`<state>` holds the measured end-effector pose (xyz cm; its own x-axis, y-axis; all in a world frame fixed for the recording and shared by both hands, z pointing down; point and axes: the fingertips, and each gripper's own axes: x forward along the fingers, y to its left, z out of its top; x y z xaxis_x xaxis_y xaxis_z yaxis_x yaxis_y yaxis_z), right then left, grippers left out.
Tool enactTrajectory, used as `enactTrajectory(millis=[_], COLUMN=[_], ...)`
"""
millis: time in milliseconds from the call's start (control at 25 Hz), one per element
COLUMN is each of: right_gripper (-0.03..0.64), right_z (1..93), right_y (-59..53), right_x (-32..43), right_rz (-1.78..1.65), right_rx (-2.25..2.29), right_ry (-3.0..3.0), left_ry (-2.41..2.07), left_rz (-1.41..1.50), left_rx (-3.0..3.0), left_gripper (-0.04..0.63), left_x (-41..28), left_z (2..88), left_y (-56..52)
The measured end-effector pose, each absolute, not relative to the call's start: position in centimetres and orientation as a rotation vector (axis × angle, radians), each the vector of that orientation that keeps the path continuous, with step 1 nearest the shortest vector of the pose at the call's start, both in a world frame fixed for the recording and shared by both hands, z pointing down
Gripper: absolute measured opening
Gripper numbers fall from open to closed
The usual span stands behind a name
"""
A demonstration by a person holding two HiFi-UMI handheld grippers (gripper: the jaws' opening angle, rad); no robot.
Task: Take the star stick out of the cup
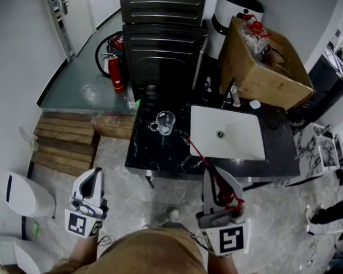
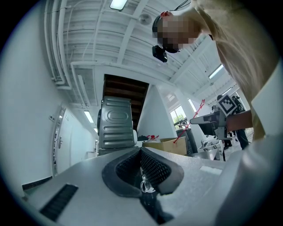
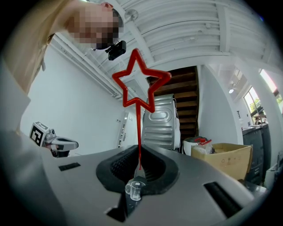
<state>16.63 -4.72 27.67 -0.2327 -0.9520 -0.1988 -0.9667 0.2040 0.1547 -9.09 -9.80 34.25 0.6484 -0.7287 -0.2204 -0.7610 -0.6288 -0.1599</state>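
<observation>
Right tool (image 3: pixel 139 170) clenched on star stick (image 3: pixel 140 132): stem ran straight out from tool, star end farthest. Thin red rod, hollow five-point star outline.

Saw a red star stick (image 3: pixel 140 88) above the black, cross-hatched pads (image 3: pixel 121 165) of the grey right gripper (image 3: pixel 139 167). Found the same grey shell and black textured lining on the left gripper (image 2: pixel 140 164), with black-and-white square markers on its cube (image 1: pixel 81 223). Noted a clear cup (image 1: pixel 166 122) on a black countertop (image 1: pixel 154 155) veined in white, a white sink (image 1: pixel 247 147), a brown cardboard box (image 1: pixel 264 69) and a red fire extinguisher (image 1: pixel 116 74).
</observation>
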Motion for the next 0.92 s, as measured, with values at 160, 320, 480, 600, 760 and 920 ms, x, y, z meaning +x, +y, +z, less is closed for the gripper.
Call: enactTrajectory(millis=[160,320,480,600,760,920], right_gripper=[0.012,0.012,0.012,0.012,0.012,0.012], right_z=[27.4,27.5,27.7,27.7,27.6,27.8], right_y=[-4.8,-4.6,-4.5,-4.5,-4.3,-3.8], right_x=[16.6,16.6,16.7,16.9,17.1,17.2], right_rz=[0.332,0.345,0.319,0.308,0.309,0.352], right_rx=[-1.915,-1.905,-1.914,-1.918,-1.92,-1.911], right_ry=[2.362,2.372,2.365,2.355,2.351,2.369], left_ry=[1.218,1.221,1.23,1.227,1.214,1.2], left_rz=[0.187,0.186,0.158,0.156,0.182,0.197], left_rx=[-2.636,-2.639,-2.65,-2.649,-2.642,-2.641], left_gripper=[0.0,0.001,0.0,0.0,0.0,0.0], left_x=[-9.2,-9.2,-9.2,-9.0,-8.7,-8.5], left_z=[34.5,34.5,35.0,35.0,34.7,34.6], left_y=[-9.7,-9.6,-9.4,-9.4,-9.2,-9.0])
